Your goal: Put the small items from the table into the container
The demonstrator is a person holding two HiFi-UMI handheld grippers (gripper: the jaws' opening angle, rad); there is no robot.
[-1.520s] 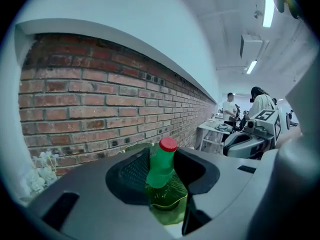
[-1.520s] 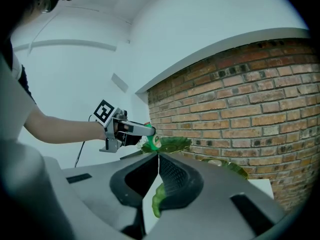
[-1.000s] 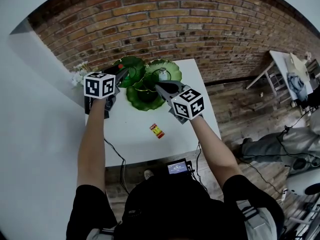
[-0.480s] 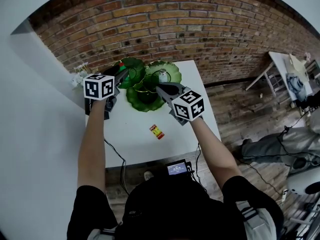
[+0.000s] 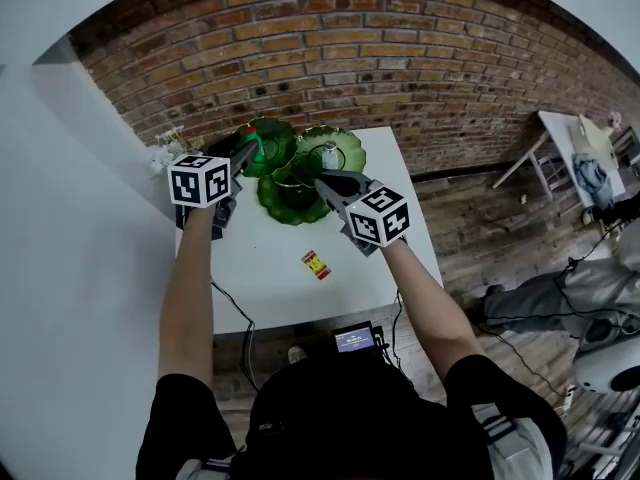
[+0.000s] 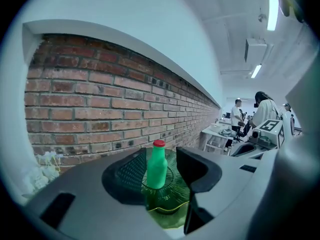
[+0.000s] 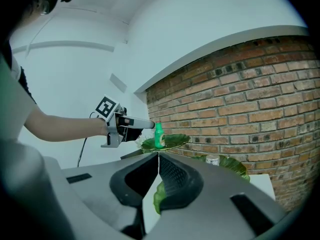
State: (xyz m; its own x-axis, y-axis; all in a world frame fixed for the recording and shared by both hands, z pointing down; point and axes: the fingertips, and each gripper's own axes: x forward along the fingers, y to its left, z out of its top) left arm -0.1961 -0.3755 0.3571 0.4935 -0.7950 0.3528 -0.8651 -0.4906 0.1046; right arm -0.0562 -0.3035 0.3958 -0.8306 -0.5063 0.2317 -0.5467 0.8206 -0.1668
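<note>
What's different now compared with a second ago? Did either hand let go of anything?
The left gripper is opening its jaws and letting go of the green bottle, which stands on a green dish between them. The right gripper stayed shut and still. The small packet lies untouched on the table.

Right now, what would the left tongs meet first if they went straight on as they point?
Probably the small green plastic bottle with red cap, standing between the left tongs, whose jaws are opening.

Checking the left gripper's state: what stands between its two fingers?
A green bottle, upright on a green dish; the left gripper's fingers are opening around it. The left gripper view shows this.
</note>
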